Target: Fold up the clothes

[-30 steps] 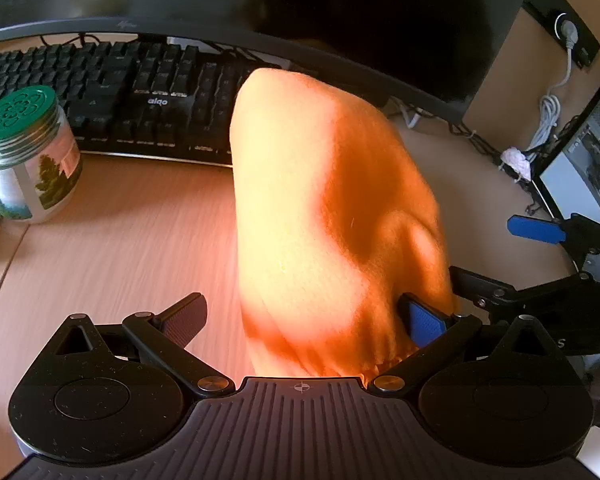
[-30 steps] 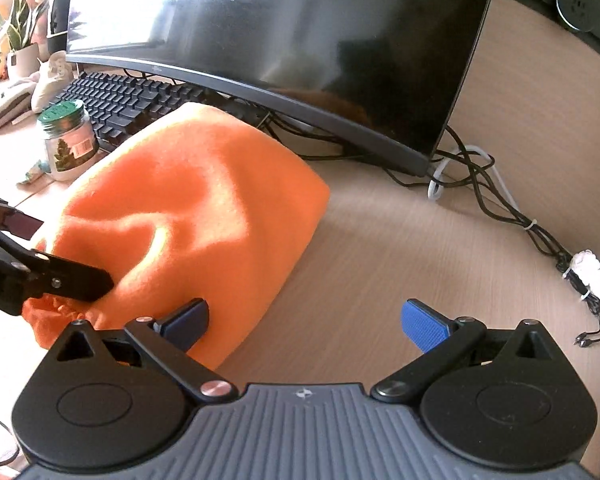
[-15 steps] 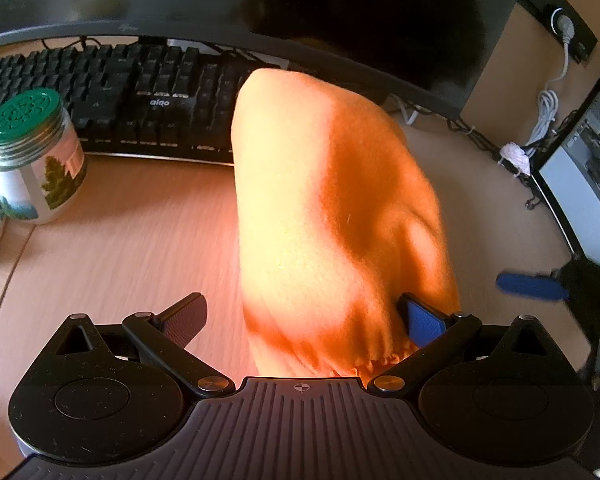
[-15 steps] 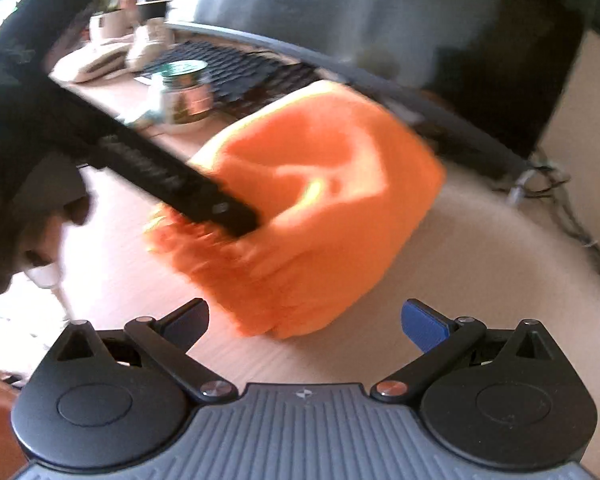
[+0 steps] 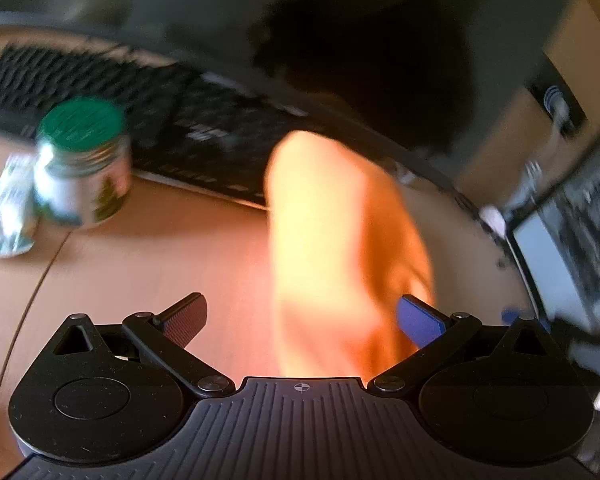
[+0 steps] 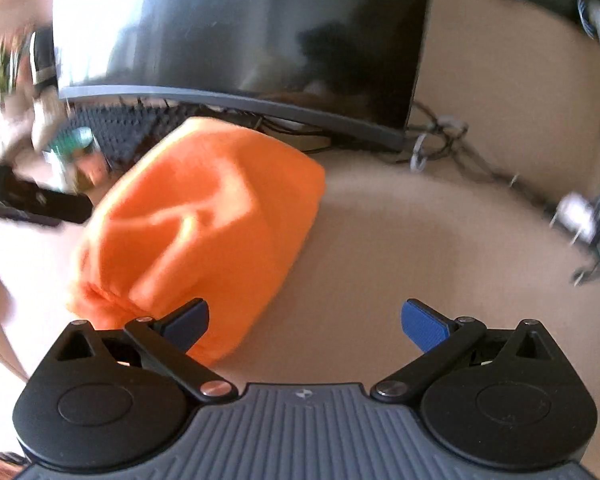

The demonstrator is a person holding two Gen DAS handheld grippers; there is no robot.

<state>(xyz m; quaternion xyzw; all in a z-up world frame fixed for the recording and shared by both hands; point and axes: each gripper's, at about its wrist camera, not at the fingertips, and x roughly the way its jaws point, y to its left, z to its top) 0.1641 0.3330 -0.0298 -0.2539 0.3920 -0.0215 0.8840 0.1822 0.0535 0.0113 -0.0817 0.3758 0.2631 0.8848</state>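
A folded orange cloth (image 5: 340, 248) lies on the wooden desk in front of the keyboard; it also shows in the right wrist view (image 6: 204, 232). My left gripper (image 5: 300, 320) is open, its near end of the cloth lying between the spread fingers, ungripped. My right gripper (image 6: 306, 320) is open and empty, its left finger (image 6: 188, 320) just over the cloth's near corner. The left gripper's finger (image 6: 40, 204) shows at the cloth's left side. Both views are motion-blurred.
A black keyboard (image 5: 140, 120) and curved monitor (image 6: 240, 32) stand behind the cloth. A green-lidded jar (image 5: 80, 164) and a packet (image 5: 8, 216) sit at the left. Cables (image 6: 480, 152) trail at the right, by a computer case (image 5: 572, 232).
The left gripper has pulled back and up from the cloth's edge, and the view has tilted. The right gripper has swung around and back toward the cloth's right side. The cloth stays folded.
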